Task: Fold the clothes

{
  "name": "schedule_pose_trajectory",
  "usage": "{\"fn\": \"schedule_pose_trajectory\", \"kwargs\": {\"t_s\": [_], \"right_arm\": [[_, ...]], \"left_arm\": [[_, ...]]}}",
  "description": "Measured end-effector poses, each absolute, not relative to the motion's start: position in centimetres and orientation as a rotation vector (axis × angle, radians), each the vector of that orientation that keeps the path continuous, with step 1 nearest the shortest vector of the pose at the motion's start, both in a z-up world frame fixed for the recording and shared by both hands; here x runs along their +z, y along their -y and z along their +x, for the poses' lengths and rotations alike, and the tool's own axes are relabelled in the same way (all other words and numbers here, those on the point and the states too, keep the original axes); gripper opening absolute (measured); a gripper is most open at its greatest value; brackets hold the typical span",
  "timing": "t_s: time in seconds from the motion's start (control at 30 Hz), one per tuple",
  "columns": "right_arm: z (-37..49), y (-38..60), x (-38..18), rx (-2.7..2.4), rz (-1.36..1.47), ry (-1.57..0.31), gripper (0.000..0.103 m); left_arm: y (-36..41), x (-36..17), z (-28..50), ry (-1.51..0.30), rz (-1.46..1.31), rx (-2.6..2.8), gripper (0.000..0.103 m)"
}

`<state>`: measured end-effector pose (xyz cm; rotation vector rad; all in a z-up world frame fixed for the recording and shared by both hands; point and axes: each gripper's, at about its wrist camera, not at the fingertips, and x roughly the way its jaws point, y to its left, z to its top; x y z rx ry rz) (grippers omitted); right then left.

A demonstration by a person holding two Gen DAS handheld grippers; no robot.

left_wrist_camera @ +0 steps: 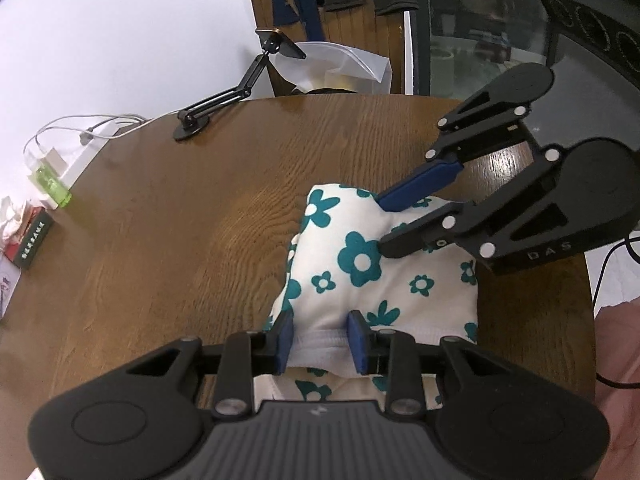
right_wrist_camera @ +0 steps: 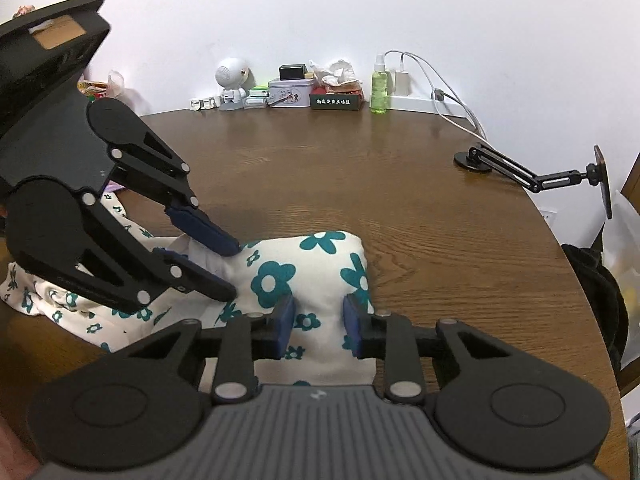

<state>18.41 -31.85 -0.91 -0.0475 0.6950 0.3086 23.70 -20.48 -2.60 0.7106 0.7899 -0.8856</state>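
A white garment with teal flowers [left_wrist_camera: 360, 264] lies bunched and partly folded on the brown wooden table [left_wrist_camera: 200, 200]. At the bottom of the left wrist view, my left gripper [left_wrist_camera: 322, 338] is shut on the garment's white waistband, which fills the gap between its blue pads. My right gripper [left_wrist_camera: 384, 226] comes in from the right and pinches a bulge of the cloth at the far side. In the right wrist view the right gripper [right_wrist_camera: 318, 322] holds the near edge of the garment [right_wrist_camera: 312, 264]. The left gripper [right_wrist_camera: 231, 271] bites the fabric from the left.
A black folding phone-holder arm [left_wrist_camera: 224, 96] [right_wrist_camera: 520, 172] stands on the table's edge. A green spray bottle [right_wrist_camera: 379, 88], a charger with cables, tins, boxes and a white figurine [right_wrist_camera: 232, 80] line the wall. A wooden chair [left_wrist_camera: 340, 20] with a plastic bag stands behind the table.
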Motion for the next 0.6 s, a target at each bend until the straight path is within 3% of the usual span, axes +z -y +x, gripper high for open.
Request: {"fn": "schedule_pose_trajectory", "kwargs": {"t_s": [0.27,0.6], "right_arm": [[19.3,36.5,0.5,0.397,0.105,-0.803,0.045],[23.4,40.2,-2.8,0.577,0.364,-0.957,0.048]], "left_arm": [[18.8,0.6,22.0,-0.736,0.715,-0.907,0.031],[18.9,-2.1,22.7,-0.814,0.73,-0.897,0.029]]}}
